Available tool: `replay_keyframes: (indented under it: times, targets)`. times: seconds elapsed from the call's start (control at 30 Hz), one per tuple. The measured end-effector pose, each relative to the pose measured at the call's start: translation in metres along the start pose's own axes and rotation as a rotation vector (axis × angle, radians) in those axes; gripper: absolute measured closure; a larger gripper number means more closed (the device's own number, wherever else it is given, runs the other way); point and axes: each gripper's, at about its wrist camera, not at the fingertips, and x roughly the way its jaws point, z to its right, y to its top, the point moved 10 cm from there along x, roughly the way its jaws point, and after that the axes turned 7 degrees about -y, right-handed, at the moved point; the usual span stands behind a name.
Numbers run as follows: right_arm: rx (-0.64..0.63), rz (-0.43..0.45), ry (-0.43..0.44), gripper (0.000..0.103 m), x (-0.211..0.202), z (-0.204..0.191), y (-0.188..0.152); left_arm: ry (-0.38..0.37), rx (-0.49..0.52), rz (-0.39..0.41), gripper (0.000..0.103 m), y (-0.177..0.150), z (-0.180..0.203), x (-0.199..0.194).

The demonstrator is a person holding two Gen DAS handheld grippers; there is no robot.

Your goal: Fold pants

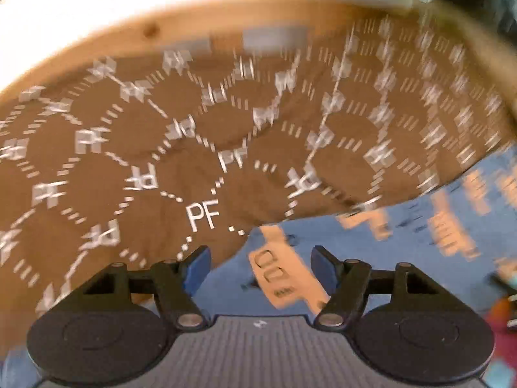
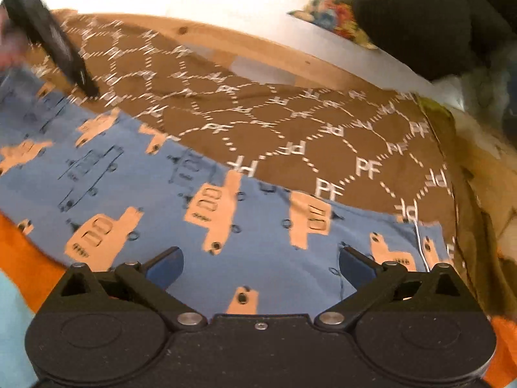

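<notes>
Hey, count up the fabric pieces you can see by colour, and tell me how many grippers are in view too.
Blue fabric with truck print: 1
Brown fabric with PF lettering: 1
Orange fabric: 1
Grippers: 2, the left gripper and the right gripper, both open with nothing between the fingers
Total: 5

The pants point(image 2: 168, 200) are blue cotton printed with peach-coloured cars and thin dark car outlines. They lie spread flat on the brown cloth point(image 2: 290, 123) with white "PF" lettering, covering its near part; their far edge runs slantwise across it, and a thin white cord point(image 2: 420, 242) shows at their right end.
</notes>
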Motion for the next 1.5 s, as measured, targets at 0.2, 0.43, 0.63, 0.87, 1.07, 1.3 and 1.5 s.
replay_keyframes:
  times: [0.2, 0.43, 0.63, 0.87, 1.07, 1.3, 1.5]
  targets:
    - [0.210, -0.065, 0.018, 0.001, 0.016, 0.037, -0.007, -0.044, 0.123, -0.077, 0.093, -0.001, 0.007, 0.027]
    - [0.411, -0.132, -0.005, 0.001, 0.019, 0.067, -0.017, 0.131, 0.134, -0.066, 0.092, -0.002, 0.012, 0.036]
    - [0.602, -0.129, -0.063, 0.001, -0.004, 0.111, -0.021, 0.195, 0.168, -0.055, 0.071, 0.026, 0.040, 0.023]
    - [0.773, -0.144, -0.091, 0.003, -0.017, 0.153, -0.032, -0.045, 0.449, -0.014, 0.039, 0.092, 0.175, -0.020]
    - [0.832, -0.169, -0.105, 0.013, -0.016, 0.167, -0.046, -0.218, 0.467, -0.036, 0.040, 0.120, 0.302, 0.006]
    - [0.811, -0.155, -0.130, 0.032, -0.013, 0.175, -0.051, -0.222, 0.562, -0.044, 0.041, 0.125, 0.354, 0.060]
    - [0.832, -0.140, -0.145, 0.054, -0.011, 0.186, -0.053, -0.187, 0.551, -0.099, 0.038, 0.121, 0.353, 0.103]
